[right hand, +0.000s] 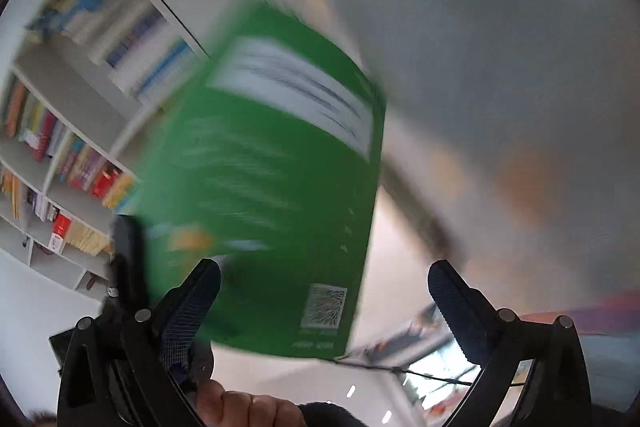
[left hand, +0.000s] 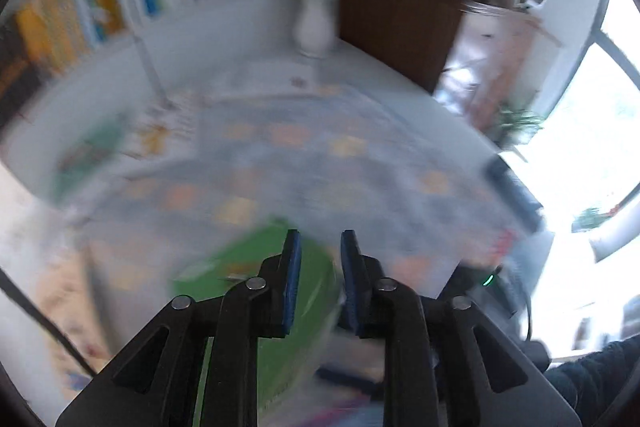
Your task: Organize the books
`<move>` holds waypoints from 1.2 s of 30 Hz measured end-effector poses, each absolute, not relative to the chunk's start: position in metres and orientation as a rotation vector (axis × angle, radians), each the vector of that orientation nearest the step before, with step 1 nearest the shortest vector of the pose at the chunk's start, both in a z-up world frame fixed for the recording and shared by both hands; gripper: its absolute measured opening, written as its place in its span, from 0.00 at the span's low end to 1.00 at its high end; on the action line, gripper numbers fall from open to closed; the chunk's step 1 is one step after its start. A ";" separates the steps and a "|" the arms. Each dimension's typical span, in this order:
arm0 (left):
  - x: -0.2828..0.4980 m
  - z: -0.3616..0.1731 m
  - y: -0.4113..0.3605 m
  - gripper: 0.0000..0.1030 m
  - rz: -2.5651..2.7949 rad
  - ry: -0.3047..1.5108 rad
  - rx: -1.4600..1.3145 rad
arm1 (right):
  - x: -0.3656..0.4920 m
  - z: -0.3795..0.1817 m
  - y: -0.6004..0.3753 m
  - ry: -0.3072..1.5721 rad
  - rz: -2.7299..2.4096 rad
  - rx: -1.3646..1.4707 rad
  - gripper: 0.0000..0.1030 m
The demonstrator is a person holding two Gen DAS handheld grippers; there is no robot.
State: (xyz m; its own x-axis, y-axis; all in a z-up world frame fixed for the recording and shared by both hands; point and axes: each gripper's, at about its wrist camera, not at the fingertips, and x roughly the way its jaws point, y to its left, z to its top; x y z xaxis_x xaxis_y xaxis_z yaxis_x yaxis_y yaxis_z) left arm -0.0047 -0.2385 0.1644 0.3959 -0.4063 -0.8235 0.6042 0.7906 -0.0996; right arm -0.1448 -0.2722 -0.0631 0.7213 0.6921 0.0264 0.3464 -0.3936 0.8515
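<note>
White bookshelf [right hand: 68, 99] at nine o'clock, flat green softcover book [right hand: 272, 167] dead ahead of the right gripper [right hand: 324, 267].
The book's long axis runs from six to twelve o'clock, its lower edge between jaws spread wide and gripping nothing. The left gripper [left hand: 320, 239], the nearer tool, shows a narrow gap over the green cover; whether it pinches, I cannot tell. Open room lies towards three o'clock.

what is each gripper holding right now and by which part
The right gripper holds nothing: its jaws stand wide, clear of the green book. The left gripper sits at the book's edge; blur hides whether it grips.
</note>
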 end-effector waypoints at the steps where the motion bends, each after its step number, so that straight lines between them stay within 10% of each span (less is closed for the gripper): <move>1: -0.006 0.162 -0.239 0.25 -0.658 0.994 0.190 | -0.158 -0.056 -0.298 0.773 0.424 1.954 1.00; 6: 0.000 0.160 -0.189 1.00 -0.636 1.055 -0.138 | -0.187 -0.014 -0.396 0.944 0.192 1.509 1.00; 21: -0.051 0.025 -0.080 0.99 -0.262 1.330 -0.343 | -0.063 0.009 -0.307 1.507 0.393 0.323 1.00; 36: -0.042 0.018 -0.118 0.98 -0.392 1.320 -0.139 | -0.071 -0.005 -0.275 1.561 0.413 0.310 1.00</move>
State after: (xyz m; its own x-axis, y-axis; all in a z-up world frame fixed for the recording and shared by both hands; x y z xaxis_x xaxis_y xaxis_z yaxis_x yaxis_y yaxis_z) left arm -0.0422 -0.1176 0.0175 0.1942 -0.3566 -0.9139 0.2009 0.9263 -0.3187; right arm -0.0713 -0.2748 -0.0047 -0.0356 0.4425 -0.8961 -0.0582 0.8942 0.4439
